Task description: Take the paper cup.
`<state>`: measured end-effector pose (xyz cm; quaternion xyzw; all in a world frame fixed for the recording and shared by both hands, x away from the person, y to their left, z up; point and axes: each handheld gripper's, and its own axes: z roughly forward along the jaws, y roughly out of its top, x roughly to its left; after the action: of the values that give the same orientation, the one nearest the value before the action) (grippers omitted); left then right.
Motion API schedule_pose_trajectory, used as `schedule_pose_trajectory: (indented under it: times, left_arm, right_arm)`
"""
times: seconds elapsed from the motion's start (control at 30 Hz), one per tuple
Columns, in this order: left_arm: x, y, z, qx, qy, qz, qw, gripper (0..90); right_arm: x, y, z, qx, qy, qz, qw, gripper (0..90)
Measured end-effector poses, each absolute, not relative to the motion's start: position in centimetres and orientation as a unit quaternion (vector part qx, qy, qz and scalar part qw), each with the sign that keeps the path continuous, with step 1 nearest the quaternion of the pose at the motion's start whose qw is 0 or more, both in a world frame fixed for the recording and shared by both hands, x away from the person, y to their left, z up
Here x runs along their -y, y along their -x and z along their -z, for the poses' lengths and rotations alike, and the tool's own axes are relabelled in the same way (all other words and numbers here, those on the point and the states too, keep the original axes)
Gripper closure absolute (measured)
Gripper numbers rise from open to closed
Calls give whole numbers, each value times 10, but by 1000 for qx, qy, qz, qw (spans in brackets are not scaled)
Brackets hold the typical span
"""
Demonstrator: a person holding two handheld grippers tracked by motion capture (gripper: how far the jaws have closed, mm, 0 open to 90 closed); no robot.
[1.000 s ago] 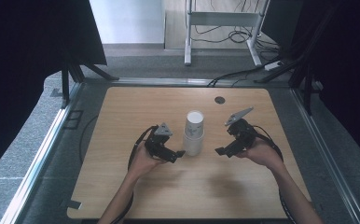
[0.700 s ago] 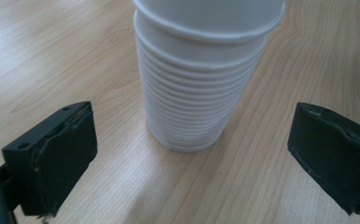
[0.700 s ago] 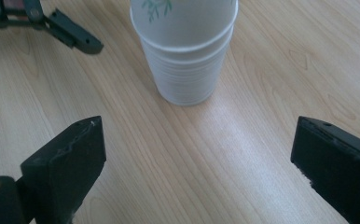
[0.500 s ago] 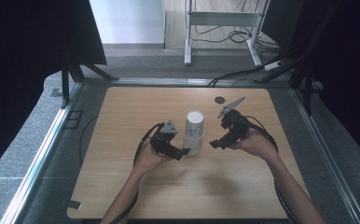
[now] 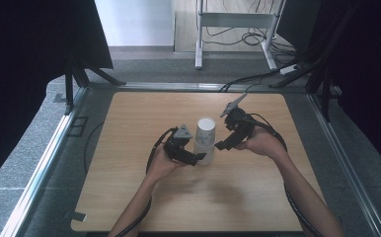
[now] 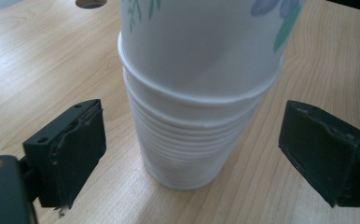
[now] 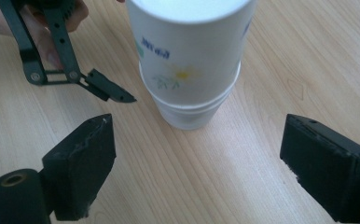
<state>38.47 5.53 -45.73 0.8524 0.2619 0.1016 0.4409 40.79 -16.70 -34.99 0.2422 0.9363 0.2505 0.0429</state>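
A stack of paper cups (image 5: pixel 205 139) stands upside down mid-bench (image 5: pixel 129 197). The left tool (image 5: pixel 192 158) has its jaws spread around the stack's lower rims, likely to steady it. The right tool (image 5: pixel 223 144), also spread, faces the top cup, probably to lift it.

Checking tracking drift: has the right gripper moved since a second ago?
Yes. In the high view the right gripper has closed in leftward on the stack of paper cups, which stays put on the table.

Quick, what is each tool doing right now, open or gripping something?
Left tool: open, jaws either side of the stack of paper cups, not touching.
Right tool: open, holding nothing, facing the stack.
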Motion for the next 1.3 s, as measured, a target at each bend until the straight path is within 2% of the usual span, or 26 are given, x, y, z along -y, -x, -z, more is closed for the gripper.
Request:
schedule_pose_trajectory:
  times: [0.53, 1.03, 1.3]
  left_arm:
    - [-51, -388, 456, -264, -845, -104, 454, 138]
    - [-52, -389, 458, -264, -842, -104, 460, 173]
    - [-51, -387, 460, -258, -838, -108, 468, 229]
  right_arm:
    - [137, -421, 327, -948, -226, -219, 44, 146]
    - [113, -437, 321, -953, -226, -198, 41, 167]
    - [103, -440, 320, -958, -220, -183, 32, 229]
